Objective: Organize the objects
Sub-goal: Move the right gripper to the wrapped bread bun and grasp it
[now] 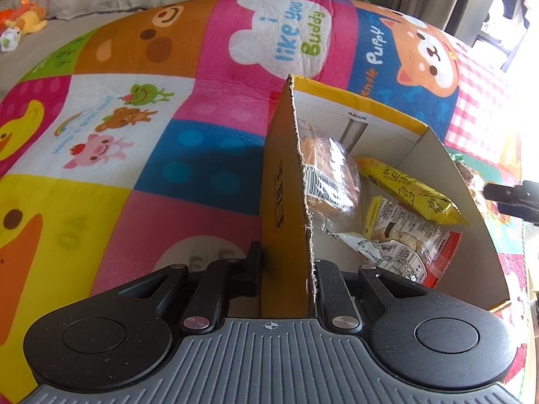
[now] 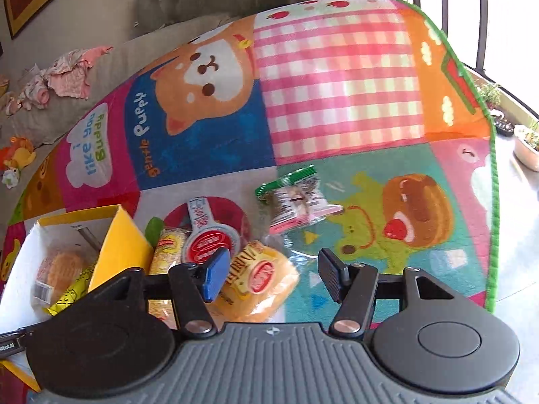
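Left wrist view: left gripper [image 1: 284, 269] at lower centre, jaws narrow and clamped on the near wall of a yellow cardboard box [image 1: 283, 208], steadying it on a patchwork cartoon play mat [image 1: 134, 101]. Inside the box, right of centre: wrapped bread [image 1: 328, 175], a yellow snack packet [image 1: 411, 192], a clear biscuit packet [image 1: 401, 239].

Right wrist view: right gripper [image 2: 273, 276] at lower centre, jaws partly apart and empty, poised over a bagged orange bun [image 2: 259, 282]. Just left, touching it, a corn-like snack bag [image 2: 168, 249]; further up, right of centre, a green-edged packet [image 2: 296, 198] lying alone.

Likely step: picking the bun. Best done by lowering squarely over it, gripping the body rather than loose wrapper, avoiding the neighbouring bag, keeping the box clamped.
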